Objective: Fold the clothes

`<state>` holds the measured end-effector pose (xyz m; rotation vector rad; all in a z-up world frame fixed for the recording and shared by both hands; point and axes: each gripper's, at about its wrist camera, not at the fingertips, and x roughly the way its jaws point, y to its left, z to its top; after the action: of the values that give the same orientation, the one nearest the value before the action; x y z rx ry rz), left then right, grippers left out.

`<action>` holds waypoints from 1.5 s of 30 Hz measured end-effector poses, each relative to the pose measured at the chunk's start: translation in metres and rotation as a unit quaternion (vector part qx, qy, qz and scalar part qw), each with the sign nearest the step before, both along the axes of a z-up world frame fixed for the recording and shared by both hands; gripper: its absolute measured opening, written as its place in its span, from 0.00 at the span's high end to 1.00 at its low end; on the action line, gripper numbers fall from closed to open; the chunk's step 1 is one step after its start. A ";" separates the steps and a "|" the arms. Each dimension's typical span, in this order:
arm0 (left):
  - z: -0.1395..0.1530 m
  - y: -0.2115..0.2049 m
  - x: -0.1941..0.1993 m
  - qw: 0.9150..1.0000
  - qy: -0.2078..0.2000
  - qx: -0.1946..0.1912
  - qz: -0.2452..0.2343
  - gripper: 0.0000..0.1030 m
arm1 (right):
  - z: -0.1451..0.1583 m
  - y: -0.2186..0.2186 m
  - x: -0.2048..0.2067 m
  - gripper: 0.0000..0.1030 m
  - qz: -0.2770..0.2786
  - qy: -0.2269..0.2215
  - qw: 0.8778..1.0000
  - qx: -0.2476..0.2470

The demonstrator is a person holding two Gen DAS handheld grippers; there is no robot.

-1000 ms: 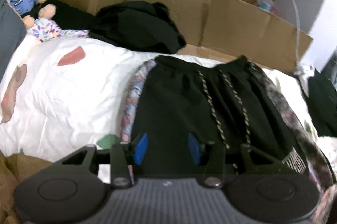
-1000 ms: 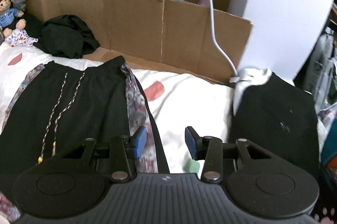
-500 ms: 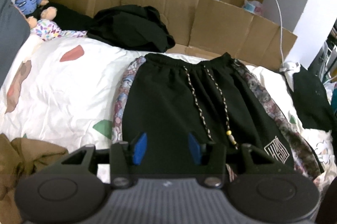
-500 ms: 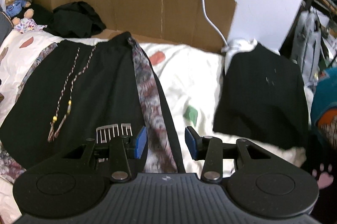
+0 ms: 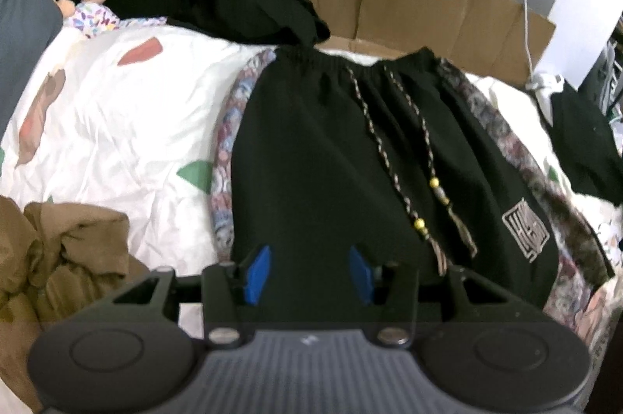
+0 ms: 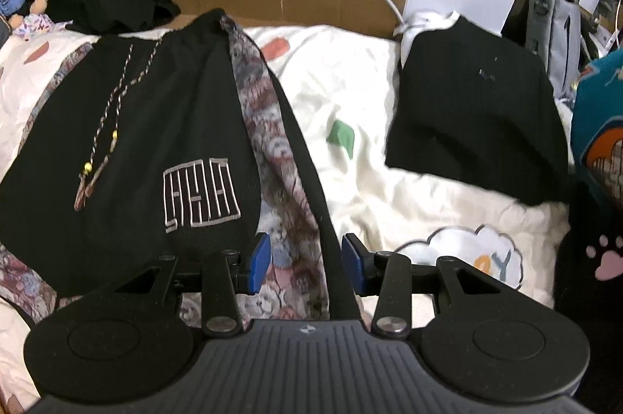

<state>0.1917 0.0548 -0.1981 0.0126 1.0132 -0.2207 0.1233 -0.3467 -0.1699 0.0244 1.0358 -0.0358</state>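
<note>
Shorts (image 5: 331, 157): spread flat on duvet (image 5: 117, 125), waistband far, ready for folding. Left gripper (image 5: 307, 272), right gripper (image 6: 305, 262): both agape, empty, hovering above near hem.

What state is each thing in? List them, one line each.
Black shorts: spread flat on the bed, unfolded.
Drawstring: untied, lying loose on the shorts.
Black top: folded, beside the shorts.
Black garment: crumpled by the cardboard.
Brown garment: crumpled.
Left tool: open, empty.
Right tool: open, empty.
</note>
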 end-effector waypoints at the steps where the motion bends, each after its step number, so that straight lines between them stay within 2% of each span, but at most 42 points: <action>1: -0.003 -0.001 -0.001 1.000 0.003 0.001 -0.002 0.52 | -0.002 0.000 -0.002 0.56 0.001 0.002 1.000 0.001; 7: -0.016 0.000 0.001 1.000 0.014 0.006 -0.003 0.50 | -0.018 -0.001 -0.009 0.56 0.016 0.019 1.000 -0.006; 18: -0.036 0.008 0.005 1.000 0.027 0.008 0.002 0.48 | -0.048 -0.002 0.005 0.59 0.001 0.067 0.997 -0.031; 20: -0.036 0.009 0.005 1.000 0.027 0.008 0.002 0.48 | -0.053 -0.002 0.010 0.77 0.001 0.081 0.996 -0.030; 21: -0.037 0.009 0.004 1.000 0.027 0.008 0.002 0.48 | -0.055 -0.002 0.012 0.95 0.002 0.089 0.996 -0.031; 23: -0.037 0.009 0.003 1.000 0.028 0.008 0.002 0.48 | -0.058 -0.006 0.016 0.95 0.001 0.102 0.994 -0.034; 35: -0.038 0.008 0.002 0.999 0.032 0.013 0.001 0.48 | -0.032 -0.051 0.026 0.96 -0.020 0.100 0.992 -0.073; 45: -0.048 0.012 0.003 0.999 0.042 0.018 0.008 0.48 | -0.045 -0.071 0.039 0.96 -0.044 0.120 0.988 -0.081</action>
<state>0.1943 0.0664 -0.2463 0.0290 1.0997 -0.1902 0.1627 -0.4181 -0.2152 -0.0848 1.2698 -0.2075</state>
